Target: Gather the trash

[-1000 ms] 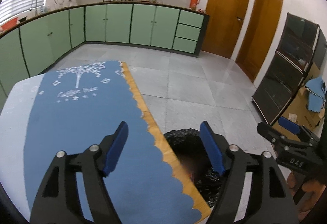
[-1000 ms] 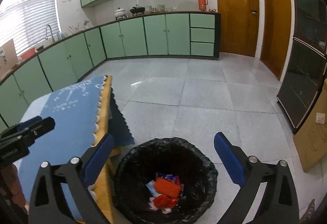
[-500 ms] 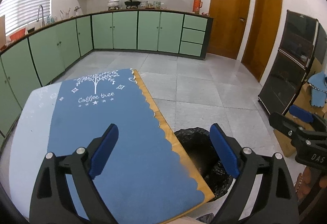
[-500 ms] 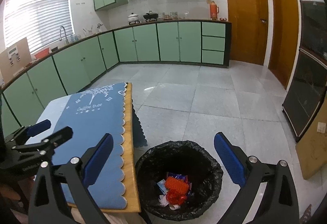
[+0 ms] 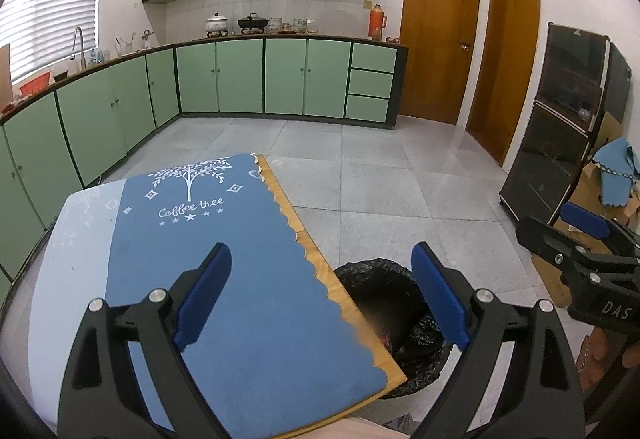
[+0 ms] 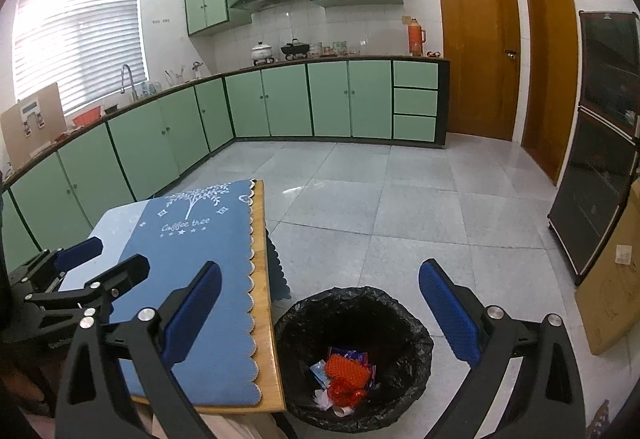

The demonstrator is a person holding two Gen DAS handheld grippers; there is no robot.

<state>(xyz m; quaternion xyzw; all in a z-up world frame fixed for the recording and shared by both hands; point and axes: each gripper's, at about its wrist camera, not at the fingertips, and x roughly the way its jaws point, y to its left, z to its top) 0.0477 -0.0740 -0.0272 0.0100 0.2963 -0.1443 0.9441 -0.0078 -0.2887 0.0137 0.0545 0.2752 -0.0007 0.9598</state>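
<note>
A bin with a black liner (image 6: 354, 359) stands on the floor by the table's right edge. Red, orange and white trash (image 6: 344, 379) lies in its bottom. In the left wrist view the bin (image 5: 394, 315) is partly hidden behind the table edge. My right gripper (image 6: 320, 307) is open and empty, high above the bin and table edge. My left gripper (image 5: 320, 297) is open and empty above the blue "Coffee tree" tablecloth (image 5: 224, 255). The left gripper also shows in the right wrist view (image 6: 86, 271), and the right gripper in the left wrist view (image 5: 576, 235).
The wooden table (image 6: 262, 279) carries the blue cloth. Green cabinets (image 6: 328, 99) line the far and left walls. Two wooden doors (image 6: 476, 47) are at the back right. A dark glass cabinet (image 6: 596, 167) and cardboard boxes (image 6: 612, 287) stand on the right.
Both grippers have risen and pulled back, so the table and bin look smaller and lower. Both stay open and empty.
</note>
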